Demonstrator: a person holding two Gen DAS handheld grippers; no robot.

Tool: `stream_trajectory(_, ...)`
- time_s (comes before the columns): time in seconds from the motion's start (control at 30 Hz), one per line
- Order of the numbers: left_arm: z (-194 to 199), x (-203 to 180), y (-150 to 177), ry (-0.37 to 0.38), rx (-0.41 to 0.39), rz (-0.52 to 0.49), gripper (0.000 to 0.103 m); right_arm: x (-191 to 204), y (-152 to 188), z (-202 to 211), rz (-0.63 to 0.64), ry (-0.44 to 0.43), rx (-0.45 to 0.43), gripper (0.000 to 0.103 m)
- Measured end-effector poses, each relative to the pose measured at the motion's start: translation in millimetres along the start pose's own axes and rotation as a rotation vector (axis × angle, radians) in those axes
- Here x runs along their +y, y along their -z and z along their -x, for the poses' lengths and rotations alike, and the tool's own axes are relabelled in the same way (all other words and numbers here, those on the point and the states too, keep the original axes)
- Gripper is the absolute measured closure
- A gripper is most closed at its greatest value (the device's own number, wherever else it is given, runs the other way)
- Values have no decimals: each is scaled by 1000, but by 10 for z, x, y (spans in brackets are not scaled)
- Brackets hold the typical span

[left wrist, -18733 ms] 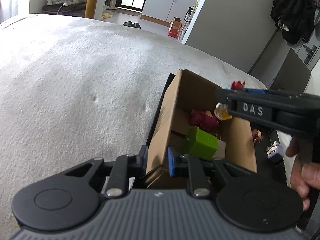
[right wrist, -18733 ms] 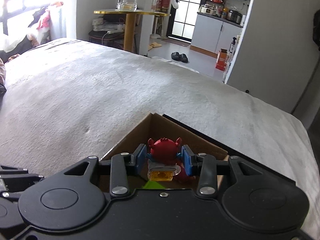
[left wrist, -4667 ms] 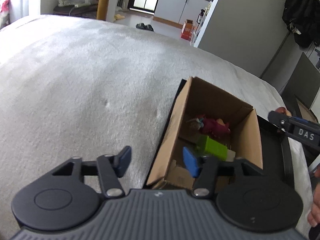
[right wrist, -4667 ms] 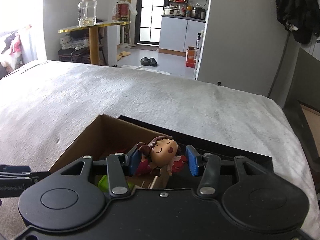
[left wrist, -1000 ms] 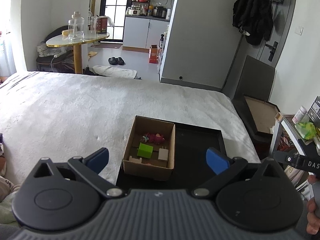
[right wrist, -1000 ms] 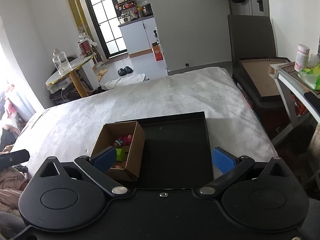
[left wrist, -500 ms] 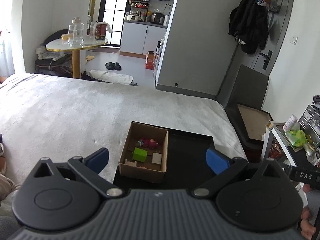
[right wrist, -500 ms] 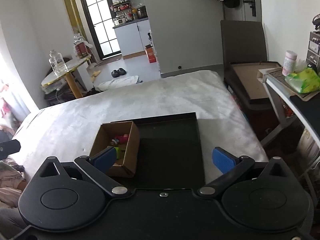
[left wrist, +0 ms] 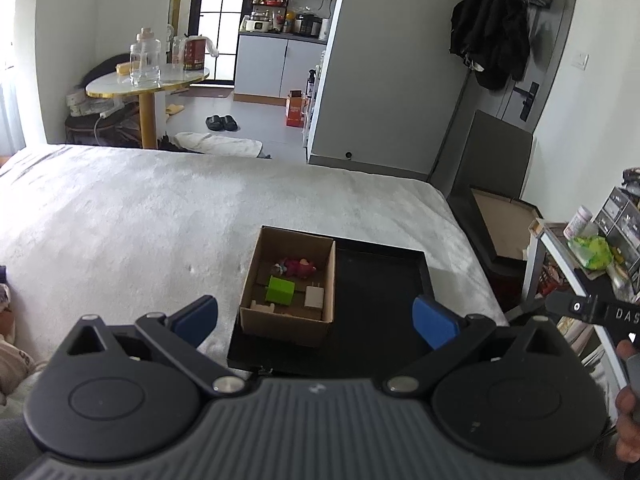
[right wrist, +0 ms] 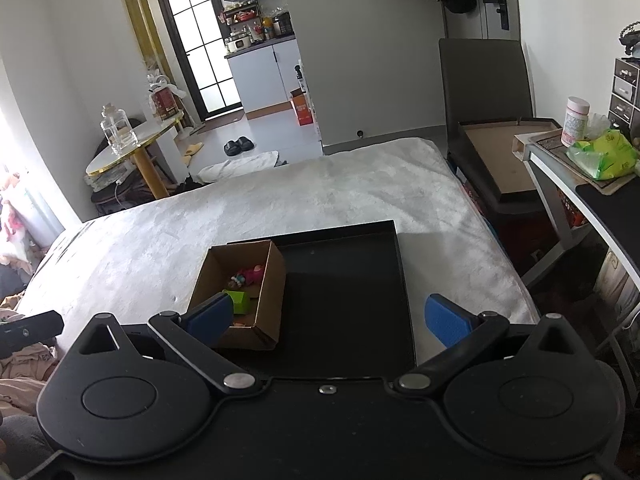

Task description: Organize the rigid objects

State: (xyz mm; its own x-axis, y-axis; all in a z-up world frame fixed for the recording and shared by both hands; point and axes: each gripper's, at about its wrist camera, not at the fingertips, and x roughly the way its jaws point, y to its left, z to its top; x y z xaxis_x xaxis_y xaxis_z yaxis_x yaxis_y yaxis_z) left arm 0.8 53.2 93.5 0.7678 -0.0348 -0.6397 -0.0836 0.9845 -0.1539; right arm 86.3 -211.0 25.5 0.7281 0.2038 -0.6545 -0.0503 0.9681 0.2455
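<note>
Both grippers spread wide, holding nothing

The left gripper (left wrist: 316,318) and right gripper (right wrist: 330,318) hover near the bed's edge; the cardboard box (left wrist: 289,316) sits on the black tray's (left wrist: 380,280) left side (green block (left wrist: 281,290) and red figure (left wrist: 299,267) inside).

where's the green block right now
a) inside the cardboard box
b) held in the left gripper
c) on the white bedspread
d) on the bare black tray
a: the green block lies inside the cardboard box, next to a red figure; both the left gripper and right gripper are open and hold nothing.
</note>
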Motion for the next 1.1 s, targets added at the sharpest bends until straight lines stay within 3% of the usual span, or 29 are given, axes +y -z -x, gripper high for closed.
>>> stream_trajectory(1.1,-9,-68,28,6,29,-25,0,117,96,-43,56,-16,40,0)
